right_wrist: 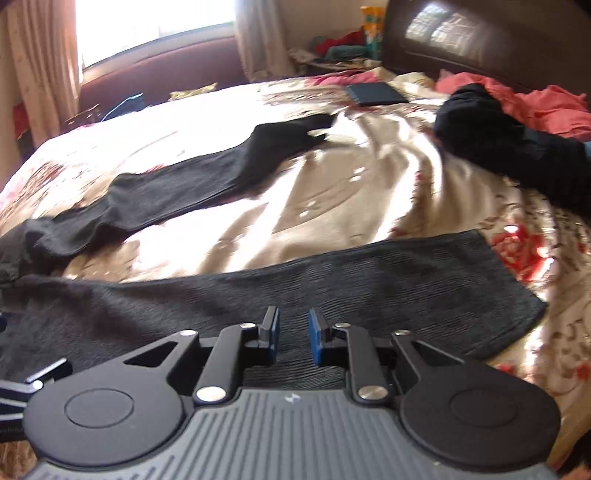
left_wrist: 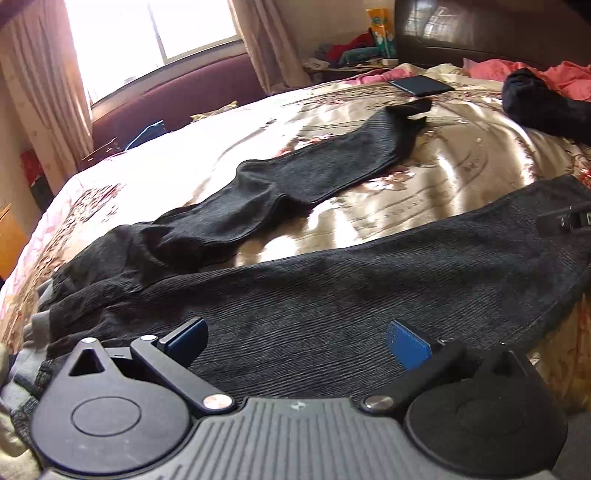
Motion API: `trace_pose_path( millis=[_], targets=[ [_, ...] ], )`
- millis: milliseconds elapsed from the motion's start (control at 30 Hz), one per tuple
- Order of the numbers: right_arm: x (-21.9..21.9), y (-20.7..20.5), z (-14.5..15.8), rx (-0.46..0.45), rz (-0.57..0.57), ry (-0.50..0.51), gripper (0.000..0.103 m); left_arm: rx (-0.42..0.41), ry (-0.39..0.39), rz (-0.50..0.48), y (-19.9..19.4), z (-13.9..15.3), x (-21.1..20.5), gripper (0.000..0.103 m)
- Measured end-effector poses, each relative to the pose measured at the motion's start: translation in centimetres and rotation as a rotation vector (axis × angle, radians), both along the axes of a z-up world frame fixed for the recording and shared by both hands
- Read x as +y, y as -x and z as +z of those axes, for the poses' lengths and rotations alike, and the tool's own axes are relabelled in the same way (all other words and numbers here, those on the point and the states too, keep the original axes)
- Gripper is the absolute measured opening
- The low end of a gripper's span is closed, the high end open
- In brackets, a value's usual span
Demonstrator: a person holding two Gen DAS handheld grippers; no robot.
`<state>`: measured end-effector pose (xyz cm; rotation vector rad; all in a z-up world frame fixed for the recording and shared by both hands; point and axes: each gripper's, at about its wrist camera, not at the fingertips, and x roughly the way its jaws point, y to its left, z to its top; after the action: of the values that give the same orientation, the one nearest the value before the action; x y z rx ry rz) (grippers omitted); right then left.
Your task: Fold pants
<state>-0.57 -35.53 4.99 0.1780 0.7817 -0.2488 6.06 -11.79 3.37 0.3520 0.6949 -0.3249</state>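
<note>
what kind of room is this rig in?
A home bedroom, most likely. Dark pants lie spread on a bed with a floral satin bedspread and a dark headboard; a curtained window is behind, and loose clothes lie near the headboard.

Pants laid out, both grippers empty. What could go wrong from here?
1. The pants' far leg lies twisted and rumpled, so a fold may trap creases.
2. The bedspread is slick and wrinkled; a low pinch by the left gripper or right gripper could grab it too.
3. The black garment nearby could get snagged.
</note>
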Motion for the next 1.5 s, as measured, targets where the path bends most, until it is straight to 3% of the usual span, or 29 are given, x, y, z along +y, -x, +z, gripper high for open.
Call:
trace_pose_path(
  millis=[267, 533, 900, 1500],
  targets=[
    [11.7, -5.4, 0.9, 0.008, 0.297, 0.014, 0.019, 0.051, 0.022, 0.188, -3.9, -0.1, 8.6, 0.103],
    [20.6, -11.8, 0.9, 0.025, 0.560, 0.079, 0.025, 0.051, -0.025, 0.270, -8.3, 0.1, 14.6, 0.103],
    [24.9, -15.1, -0.9, 0.081, 0.632, 0.071, 0.025, 0.061, -0.050, 0.284, -10.6, -1.3, 17.4, 0.103],
    [25.1, -16.1, -3.0, 0.133, 0.645, 0.057, 0.026, 0.106, -0.060, 0.271, -11.3, -3.2, 17.5, 0.103]
  ],
)
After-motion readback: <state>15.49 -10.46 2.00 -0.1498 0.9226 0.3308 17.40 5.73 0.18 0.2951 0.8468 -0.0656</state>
